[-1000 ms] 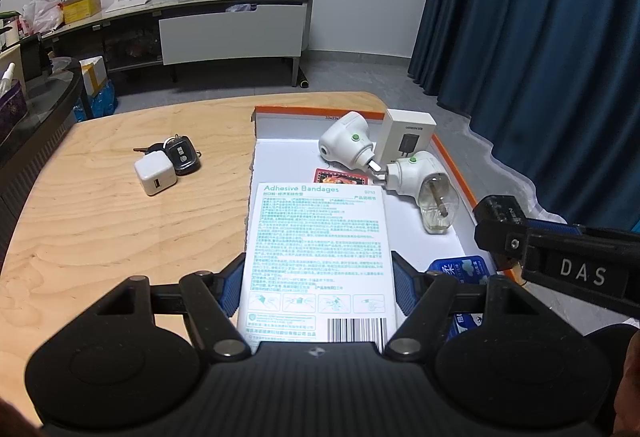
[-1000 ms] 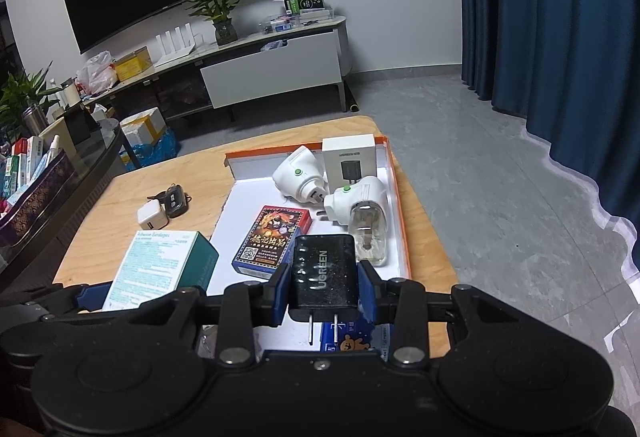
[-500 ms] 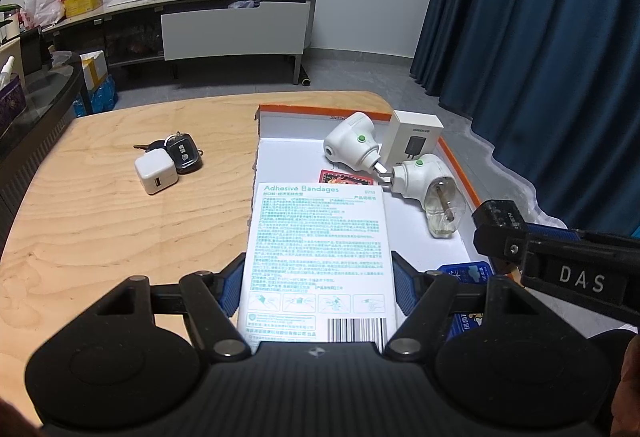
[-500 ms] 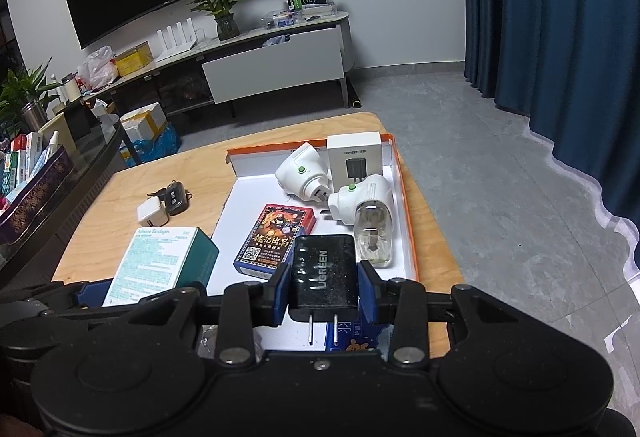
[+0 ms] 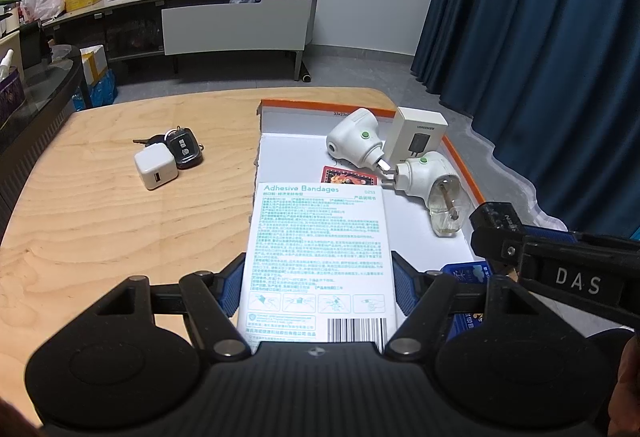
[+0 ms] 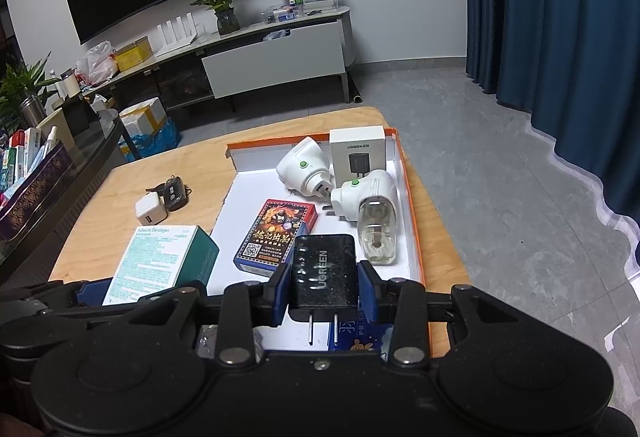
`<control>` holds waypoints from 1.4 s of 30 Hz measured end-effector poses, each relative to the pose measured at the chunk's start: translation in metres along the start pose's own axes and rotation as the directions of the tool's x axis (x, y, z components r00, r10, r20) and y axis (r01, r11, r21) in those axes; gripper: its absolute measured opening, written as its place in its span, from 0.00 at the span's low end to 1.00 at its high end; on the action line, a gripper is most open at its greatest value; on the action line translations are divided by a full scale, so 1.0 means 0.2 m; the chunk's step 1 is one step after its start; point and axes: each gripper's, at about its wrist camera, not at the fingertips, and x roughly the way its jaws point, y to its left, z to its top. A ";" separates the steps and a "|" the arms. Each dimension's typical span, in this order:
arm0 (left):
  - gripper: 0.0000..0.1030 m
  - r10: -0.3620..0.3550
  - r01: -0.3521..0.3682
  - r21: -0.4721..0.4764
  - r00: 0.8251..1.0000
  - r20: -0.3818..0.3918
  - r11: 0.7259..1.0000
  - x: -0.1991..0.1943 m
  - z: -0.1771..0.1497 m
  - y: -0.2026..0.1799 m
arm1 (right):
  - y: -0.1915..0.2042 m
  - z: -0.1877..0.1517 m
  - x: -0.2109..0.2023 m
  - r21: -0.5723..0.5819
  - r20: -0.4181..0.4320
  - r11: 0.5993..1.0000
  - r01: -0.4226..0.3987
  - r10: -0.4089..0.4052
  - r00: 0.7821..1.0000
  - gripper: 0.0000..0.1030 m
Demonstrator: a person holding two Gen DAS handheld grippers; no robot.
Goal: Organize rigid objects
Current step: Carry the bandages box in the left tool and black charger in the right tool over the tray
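**Bandage box and charger held over the tray**

We are clamping the bandage box (image 5: 320, 257) in our left gripper (image 5: 318, 287) and the black charger (image 6: 323, 271) in our right gripper (image 6: 324, 291), above the orange-rimmed tray (image 6: 412, 205), where two white plugs (image 6: 306, 171), a card box (image 6: 278, 233) and a white carton (image 6: 358, 153) are crowding the floor.

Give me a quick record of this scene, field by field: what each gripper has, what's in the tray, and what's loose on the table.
left gripper: shut on bandage box
right gripper: shut on black charger, prongs toward camera
tray: two white plug-in devices, white charger box, card box
table: white USB cube, car key
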 end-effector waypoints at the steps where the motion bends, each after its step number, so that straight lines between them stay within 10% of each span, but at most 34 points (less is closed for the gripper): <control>1: 0.70 -0.002 0.002 0.000 1.000 -0.001 1.000 0.00 0.00 0.00 | 0.00 0.00 0.00 0.001 0.000 1.000 -0.001 0.001 1.000 0.43; 42: 0.70 -0.011 0.012 0.014 1.000 -0.015 1.000 0.03 0.00 -0.01 | -0.01 -0.02 0.03 0.009 -0.012 1.000 -0.006 0.006 1.000 0.43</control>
